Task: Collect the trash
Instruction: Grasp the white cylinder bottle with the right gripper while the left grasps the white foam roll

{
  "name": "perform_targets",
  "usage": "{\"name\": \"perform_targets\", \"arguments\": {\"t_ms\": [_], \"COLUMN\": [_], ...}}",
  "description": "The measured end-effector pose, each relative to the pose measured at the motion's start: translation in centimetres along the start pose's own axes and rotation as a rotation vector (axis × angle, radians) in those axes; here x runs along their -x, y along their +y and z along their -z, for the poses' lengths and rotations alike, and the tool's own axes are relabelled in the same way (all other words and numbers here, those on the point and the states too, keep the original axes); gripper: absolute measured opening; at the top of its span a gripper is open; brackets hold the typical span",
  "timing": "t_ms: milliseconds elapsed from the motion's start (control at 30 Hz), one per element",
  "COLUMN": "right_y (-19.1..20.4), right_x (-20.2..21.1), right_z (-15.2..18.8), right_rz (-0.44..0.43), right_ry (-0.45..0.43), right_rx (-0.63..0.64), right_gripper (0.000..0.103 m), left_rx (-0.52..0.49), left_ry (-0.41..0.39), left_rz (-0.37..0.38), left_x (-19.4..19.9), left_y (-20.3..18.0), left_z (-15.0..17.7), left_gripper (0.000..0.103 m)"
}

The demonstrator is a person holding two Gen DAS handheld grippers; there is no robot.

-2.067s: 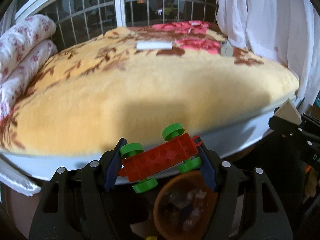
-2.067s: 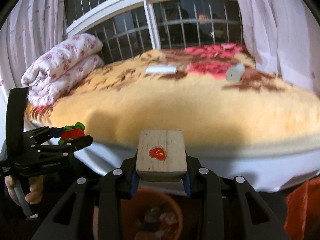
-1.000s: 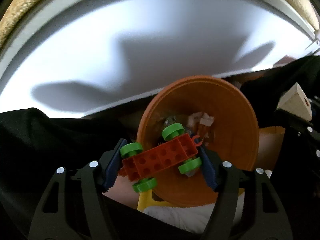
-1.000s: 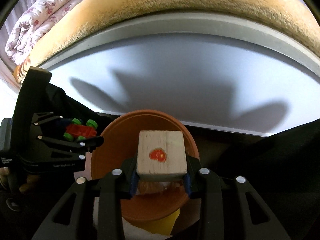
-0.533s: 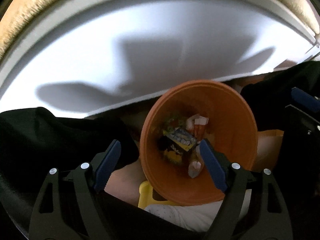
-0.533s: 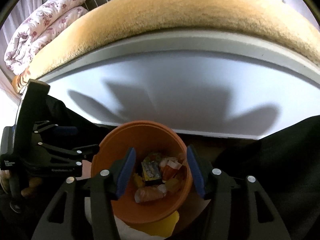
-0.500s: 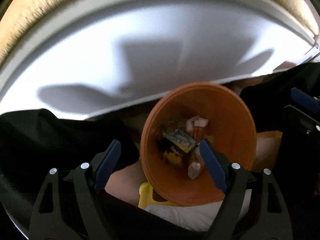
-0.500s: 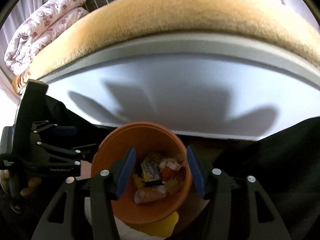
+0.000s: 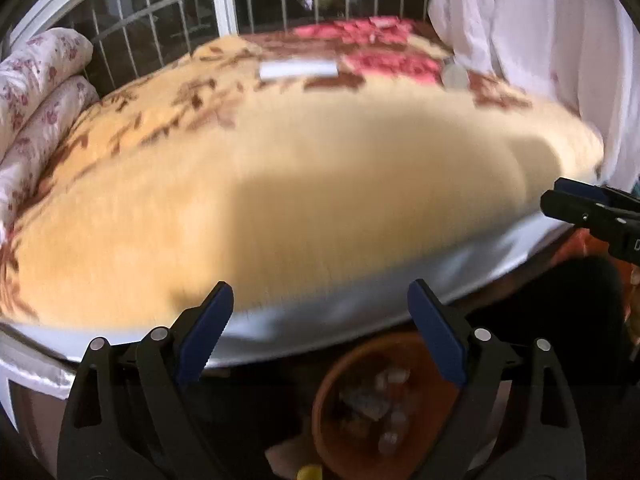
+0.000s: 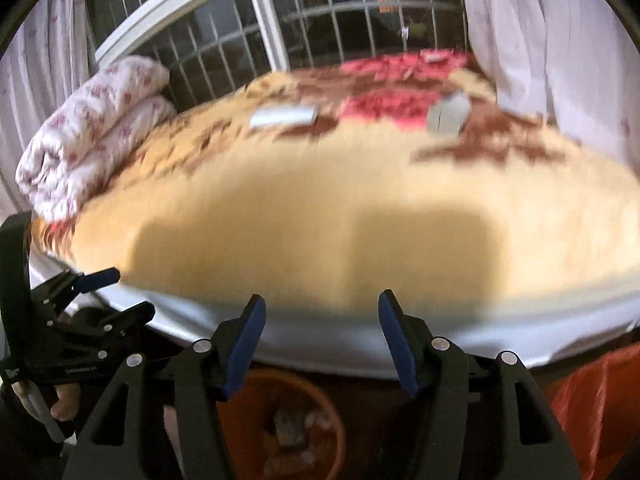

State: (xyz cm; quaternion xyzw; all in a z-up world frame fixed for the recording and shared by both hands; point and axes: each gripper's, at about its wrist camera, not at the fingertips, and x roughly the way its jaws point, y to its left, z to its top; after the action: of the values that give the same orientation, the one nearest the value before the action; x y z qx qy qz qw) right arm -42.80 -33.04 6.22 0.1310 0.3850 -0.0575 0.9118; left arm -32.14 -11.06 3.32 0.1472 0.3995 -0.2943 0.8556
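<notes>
My left gripper (image 9: 320,304) is open and empty, raised at the near edge of the bed. My right gripper (image 10: 322,312) is open and empty too, level with the bed edge. An orange bin (image 9: 340,392) with several bits of trash stands on the floor below both grippers; it also shows in the right wrist view (image 10: 320,400). A flat white packet (image 9: 298,69) and a small grey piece (image 9: 454,75) lie far back on the yellow flowered blanket (image 9: 280,168). They also show in the right wrist view, the packet (image 10: 282,117) and the grey piece (image 10: 447,117).
A rolled floral quilt (image 10: 92,128) lies at the bed's left side. A barred window (image 9: 240,4) and white curtains (image 9: 520,40) stand behind the bed. An orange bag (image 10: 596,400) is at the lower right. The other gripper (image 9: 592,212) shows at the right edge.
Both grippers dropped their toys, the red brick car and the wooden block, into the orange bin and opened. They have since swung up from the bin to face the bed.
</notes>
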Motion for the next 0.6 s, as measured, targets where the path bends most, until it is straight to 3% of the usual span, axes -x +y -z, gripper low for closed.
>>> {"name": "perform_targets", "arguments": {"t_ms": [167, 300, 433, 533, 600], "right_y": [-2.4, -6.2, -11.4, -15.0, -16.7], "right_x": [-0.8, -3.5, -7.2, -10.6, -13.0], "right_z": [-7.2, -12.9, -18.0, -20.8, -21.8], "right_rz": [0.046, 0.067, 0.112, 0.138, 0.112], "right_ry": [-0.056, -0.066, -0.023, 0.045, 0.090], "right_rx": [-0.004, -0.091, -0.227, -0.335, -0.411], "right_gripper": [0.065, 0.075, 0.075, 0.075, 0.075], "left_rx": [0.028, 0.048, 0.093, 0.123, 0.133], "left_ry": [-0.068, -0.075, -0.056, -0.022, 0.005], "left_rz": [-0.034, -0.047, -0.086, -0.097, -0.107], "left_x": [-1.5, -4.1, -7.5, -10.2, -11.8], "left_y": [1.0, 1.7, 3.0, 4.0, 4.4], "left_z": [-6.2, -11.5, -15.3, -16.5, -16.7], "left_gripper": [0.087, 0.091, 0.091, 0.091, 0.091]}}
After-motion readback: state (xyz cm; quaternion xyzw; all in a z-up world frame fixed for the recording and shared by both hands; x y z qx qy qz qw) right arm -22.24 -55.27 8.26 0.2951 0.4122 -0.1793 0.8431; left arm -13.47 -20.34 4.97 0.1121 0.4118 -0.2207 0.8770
